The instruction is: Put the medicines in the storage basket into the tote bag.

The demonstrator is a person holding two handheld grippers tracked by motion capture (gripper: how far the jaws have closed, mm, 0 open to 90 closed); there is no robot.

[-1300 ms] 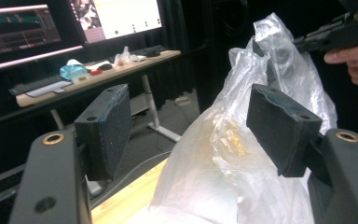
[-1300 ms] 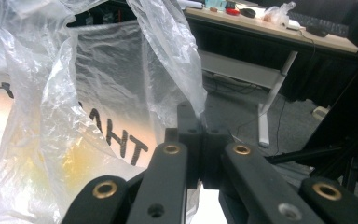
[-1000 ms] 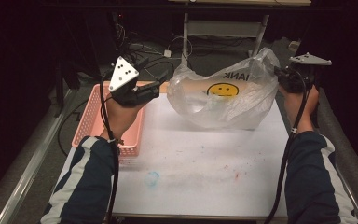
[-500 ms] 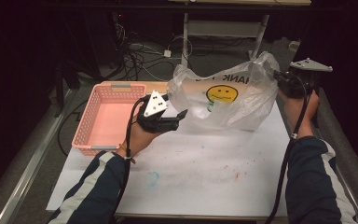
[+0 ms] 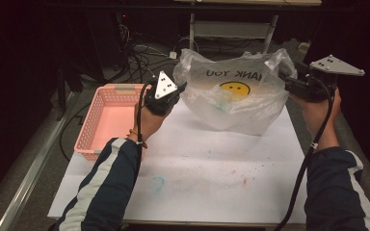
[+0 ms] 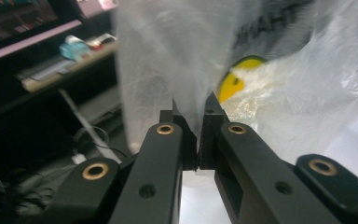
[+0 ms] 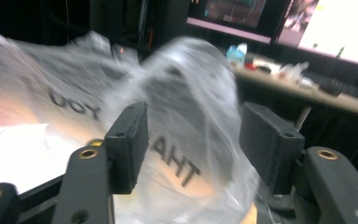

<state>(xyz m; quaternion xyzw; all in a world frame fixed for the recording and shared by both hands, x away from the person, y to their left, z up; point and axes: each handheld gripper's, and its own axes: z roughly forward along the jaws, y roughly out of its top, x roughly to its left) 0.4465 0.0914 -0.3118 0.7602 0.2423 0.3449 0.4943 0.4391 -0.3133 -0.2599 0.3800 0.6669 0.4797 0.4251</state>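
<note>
bag (image 5: 236, 98) on table (image 5: 197, 178), basket (image 5: 107, 120) left.

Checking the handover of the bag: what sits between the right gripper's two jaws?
In the right gripper view, the right gripper has jaws apart, just opening, with the plastic bag's handle loose between them.

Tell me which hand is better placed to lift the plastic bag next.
Left. The left tool is shut on a fold of the plastic bag, near the pink basket. The right tool has just been opening; bag film lies between its pads, unpinched.
</note>
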